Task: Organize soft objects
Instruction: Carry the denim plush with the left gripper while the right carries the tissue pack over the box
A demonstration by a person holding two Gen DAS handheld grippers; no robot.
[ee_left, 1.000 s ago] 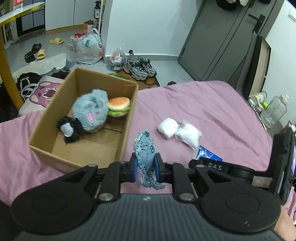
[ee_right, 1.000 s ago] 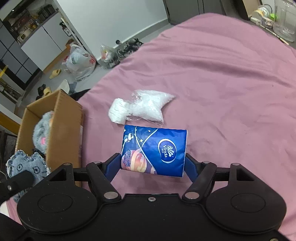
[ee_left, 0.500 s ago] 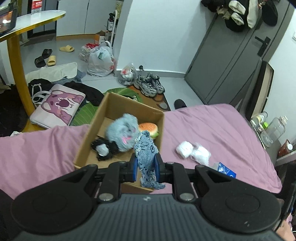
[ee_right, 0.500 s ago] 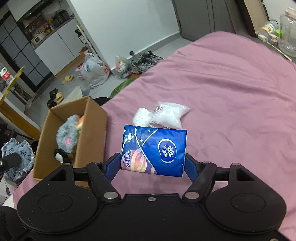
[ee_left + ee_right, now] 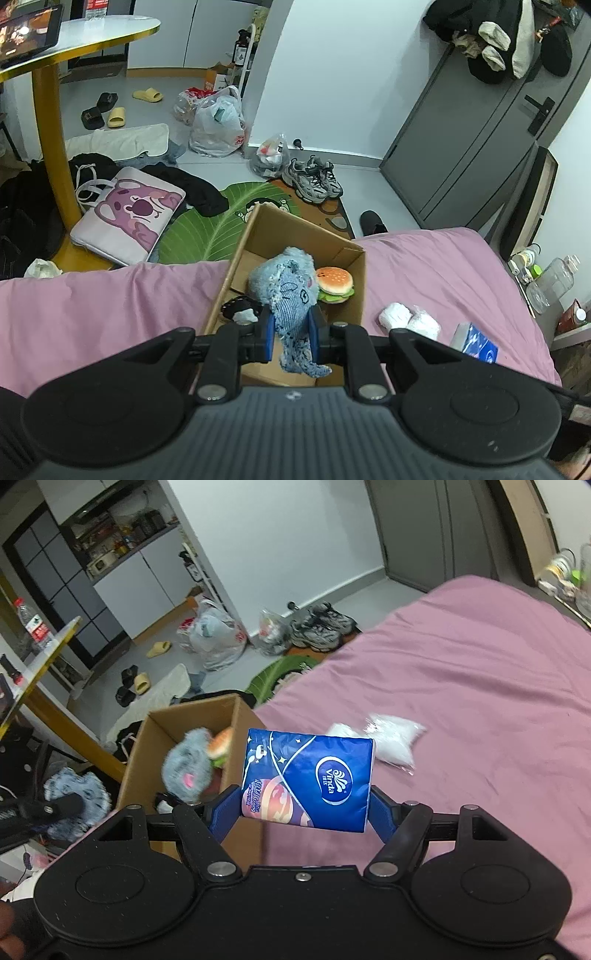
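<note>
Left wrist view: the denim whale toy is pinched between the pads of the left gripper, held above the near end of the cardboard box on the pink bed. Inside the box lie a fuzzy blue plush, a burger toy and a black-and-white toy. Right of the box rest two white bundles. Right wrist view: the right gripper clamps a blue tissue pack by its ends, raised above the bed just right of the box.

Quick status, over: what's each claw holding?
Left gripper shut on denim toy. Right gripper shut on tissue pack. Cardboard box unobstructed.
</note>
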